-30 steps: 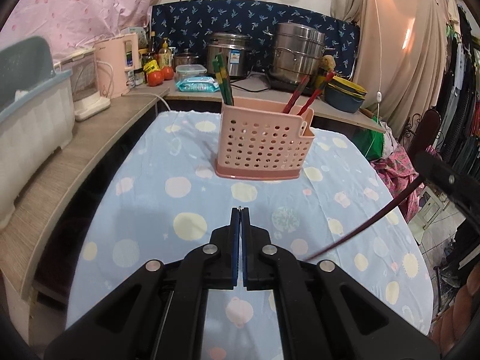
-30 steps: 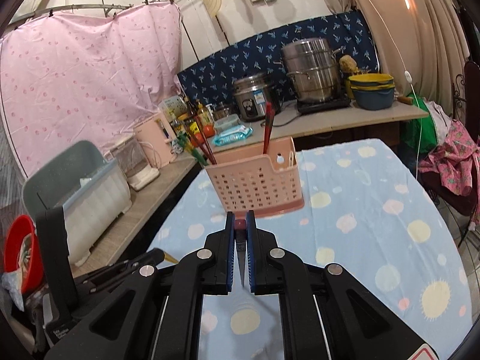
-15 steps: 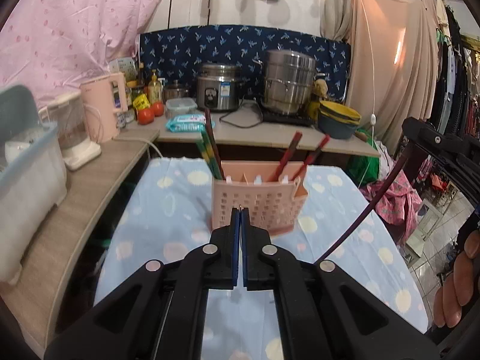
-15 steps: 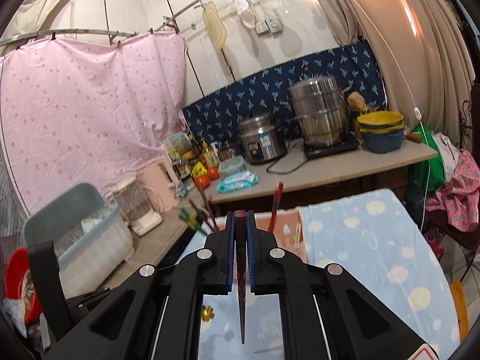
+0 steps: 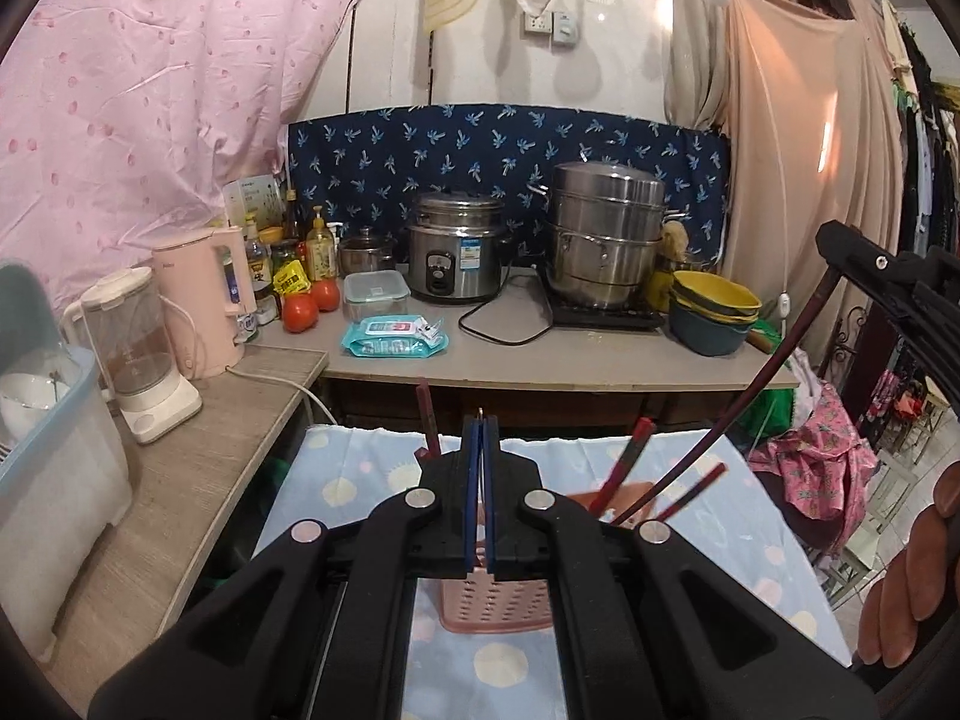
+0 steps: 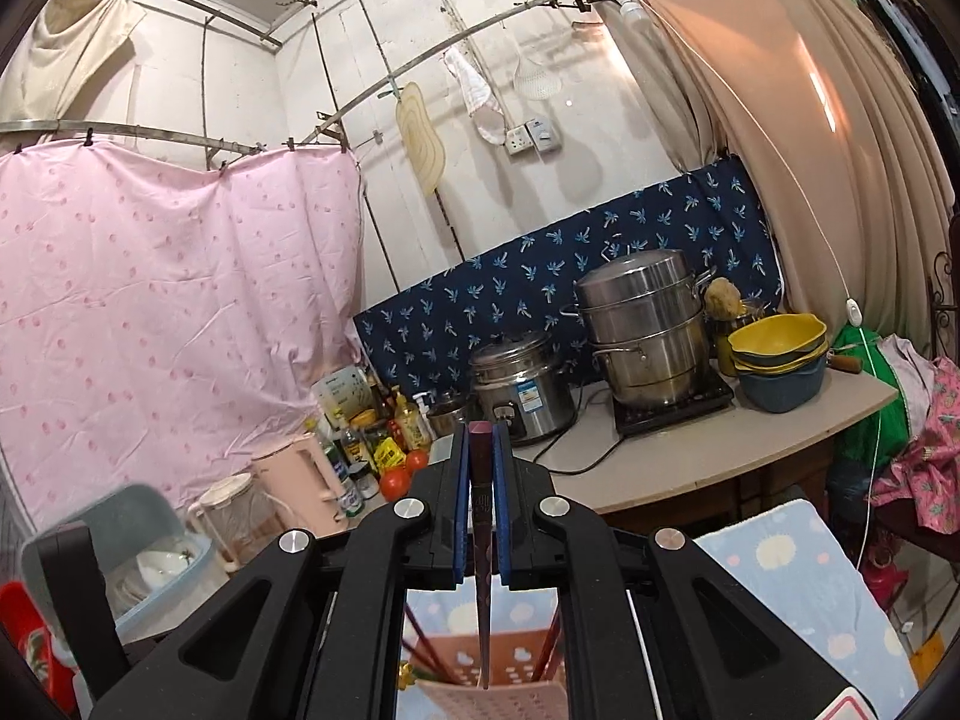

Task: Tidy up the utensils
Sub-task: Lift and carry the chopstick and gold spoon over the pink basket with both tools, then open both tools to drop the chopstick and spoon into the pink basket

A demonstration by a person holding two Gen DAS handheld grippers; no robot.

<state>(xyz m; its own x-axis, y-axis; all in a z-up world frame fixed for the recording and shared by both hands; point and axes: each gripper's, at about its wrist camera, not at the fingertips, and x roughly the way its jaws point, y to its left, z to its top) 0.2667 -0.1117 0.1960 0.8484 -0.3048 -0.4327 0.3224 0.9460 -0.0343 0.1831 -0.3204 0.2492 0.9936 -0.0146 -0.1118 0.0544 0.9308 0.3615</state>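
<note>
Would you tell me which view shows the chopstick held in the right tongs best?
The right wrist view: the dark chopstick shows clamped and hanging towards the pink basket. The left wrist view shows it only as a thin slanting line.

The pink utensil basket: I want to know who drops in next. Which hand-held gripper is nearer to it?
Right. The right hand-held gripper hangs above the pink utensil basket, its dark chopstick tip at the rim. The left hand-held gripper is shut, holding nothing, beside it.
</note>
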